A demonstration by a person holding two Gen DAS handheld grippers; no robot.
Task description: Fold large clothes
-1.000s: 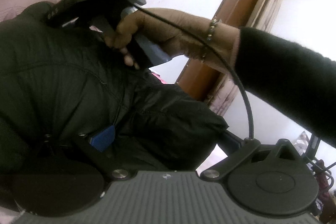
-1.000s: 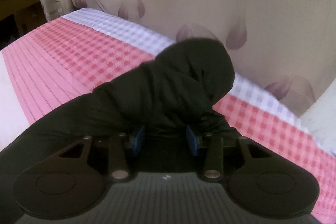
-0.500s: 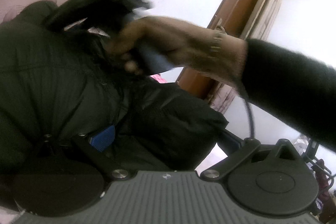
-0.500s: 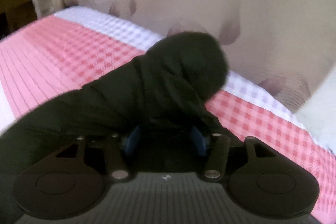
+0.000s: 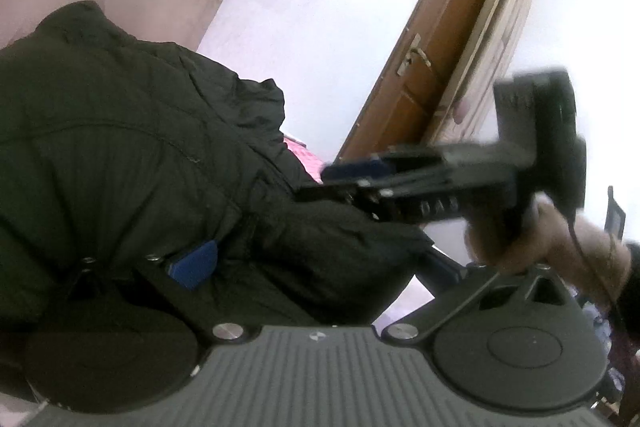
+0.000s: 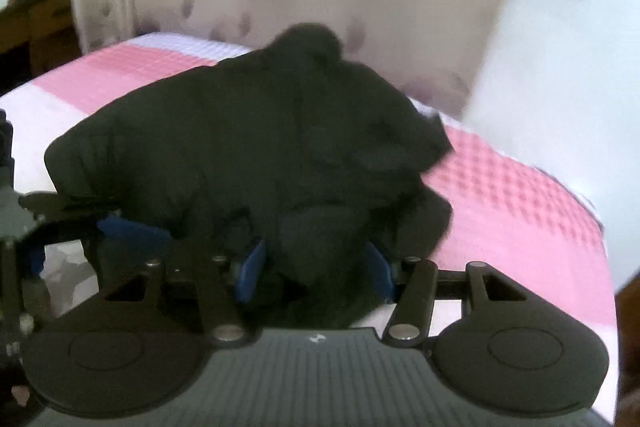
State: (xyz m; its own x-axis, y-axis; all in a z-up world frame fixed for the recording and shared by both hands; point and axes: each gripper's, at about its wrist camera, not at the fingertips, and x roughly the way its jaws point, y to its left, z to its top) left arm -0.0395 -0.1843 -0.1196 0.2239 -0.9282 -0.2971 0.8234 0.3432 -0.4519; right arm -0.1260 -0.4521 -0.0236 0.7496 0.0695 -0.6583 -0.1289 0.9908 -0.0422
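Bulky black padded jacket [image 6: 256, 155] heaped on a pink-and-white checked bed [image 6: 520, 203]

Left tool [image 5: 316, 263] grips jacket fabric between blue pads; right tool [image 6: 314, 267], half-open, straddles a fold, grip unclear

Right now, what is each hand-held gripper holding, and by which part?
Both hold the black jacket: the left hand-held gripper grips a bunched fold; the right hand-held gripper has bunched edge fabric between its pads.

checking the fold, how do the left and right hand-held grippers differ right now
The left hand-held gripper has the black jacket bulging between its fingers; the right hand-held gripper is over the jacket's fold. The left looks sharp, the right is motion-blurred. Both have blue pads.
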